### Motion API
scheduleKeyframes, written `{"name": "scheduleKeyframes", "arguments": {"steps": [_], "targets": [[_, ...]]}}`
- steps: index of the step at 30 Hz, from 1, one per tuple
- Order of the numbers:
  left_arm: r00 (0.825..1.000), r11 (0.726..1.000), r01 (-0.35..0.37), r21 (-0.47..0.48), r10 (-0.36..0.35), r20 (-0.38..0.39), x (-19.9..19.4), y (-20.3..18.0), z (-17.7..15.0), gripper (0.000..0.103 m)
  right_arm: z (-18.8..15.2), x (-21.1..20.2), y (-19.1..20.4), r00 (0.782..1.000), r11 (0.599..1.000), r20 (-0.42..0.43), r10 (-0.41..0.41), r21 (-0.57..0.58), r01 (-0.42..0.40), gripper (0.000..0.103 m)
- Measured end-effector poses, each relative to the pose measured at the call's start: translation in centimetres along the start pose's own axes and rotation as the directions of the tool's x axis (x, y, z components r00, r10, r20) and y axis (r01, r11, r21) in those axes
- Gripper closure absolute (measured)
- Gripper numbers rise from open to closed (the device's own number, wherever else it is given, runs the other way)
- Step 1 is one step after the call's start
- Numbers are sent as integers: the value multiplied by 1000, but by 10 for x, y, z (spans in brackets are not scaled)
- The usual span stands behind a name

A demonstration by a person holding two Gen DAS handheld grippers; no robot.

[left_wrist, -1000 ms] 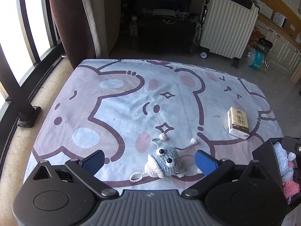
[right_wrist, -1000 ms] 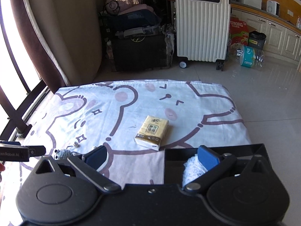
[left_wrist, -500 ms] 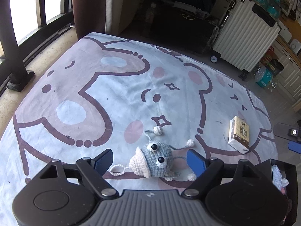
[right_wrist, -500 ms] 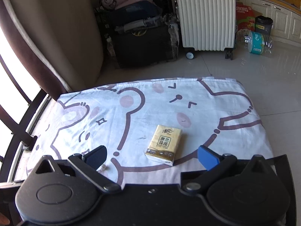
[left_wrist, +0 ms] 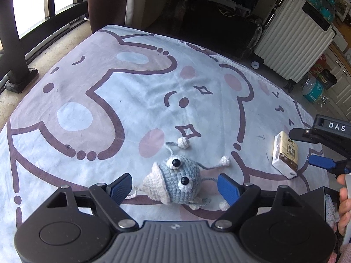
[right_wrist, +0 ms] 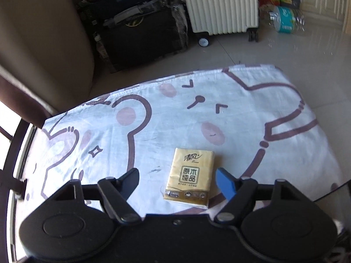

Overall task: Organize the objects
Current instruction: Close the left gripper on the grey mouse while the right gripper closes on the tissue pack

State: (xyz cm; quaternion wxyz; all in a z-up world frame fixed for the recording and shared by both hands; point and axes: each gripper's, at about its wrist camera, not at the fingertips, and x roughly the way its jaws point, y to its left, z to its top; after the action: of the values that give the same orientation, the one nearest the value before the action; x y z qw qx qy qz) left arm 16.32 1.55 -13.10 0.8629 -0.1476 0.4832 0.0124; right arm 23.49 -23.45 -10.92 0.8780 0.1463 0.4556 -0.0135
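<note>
Left wrist view: my left hand-held gripper is spread wide and holds nothing, its pads either side of the grey-blue crocheted toy with googly eyes, which lies loose on the bear-print sheet. The black bin just right of the toy already holds some crocheted pieces, so part looks sorted.

Right wrist view: my right hand-held gripper is equally wide and empty, the yellow tissue pack between its pads, not yet lifted.

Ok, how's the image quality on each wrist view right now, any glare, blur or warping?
Left wrist view: sharp on the crochet toy, blown-out window at top left, strong fisheye bend along the blanket edges. Right wrist view: softer, slightly blurred; tissue pack label still readable, sun glare on the floor tiles.
</note>
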Motion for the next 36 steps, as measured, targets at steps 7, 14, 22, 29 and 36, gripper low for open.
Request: {"name": "scheduleKeyframes", "arguments": {"steps": [7,14,22,29,36], "targets": [[998,998,-55,9,55,-20,12,1,-4,18,-9,26,-2,999,998,-20,-49,40,50,39],[999,999,-45,-3,45,-27,16,4,-2,25,-7,35,-2,997,997,-14,-79,24,79,39],[999,1000,-21,-7,20,-33,12,7,-4,43,-14,40,-5,995,997,-52,-81,0,81,50],[999,999,-29,24,30,-37,8,6,-6,44,-24,22,5,998,996,-31,-48,-82,45,51],[999,1000,-25,12,25,-34,4,10,-5,44,-48,-5,27,1000,976,-30,-8,-218,2,51]]}}
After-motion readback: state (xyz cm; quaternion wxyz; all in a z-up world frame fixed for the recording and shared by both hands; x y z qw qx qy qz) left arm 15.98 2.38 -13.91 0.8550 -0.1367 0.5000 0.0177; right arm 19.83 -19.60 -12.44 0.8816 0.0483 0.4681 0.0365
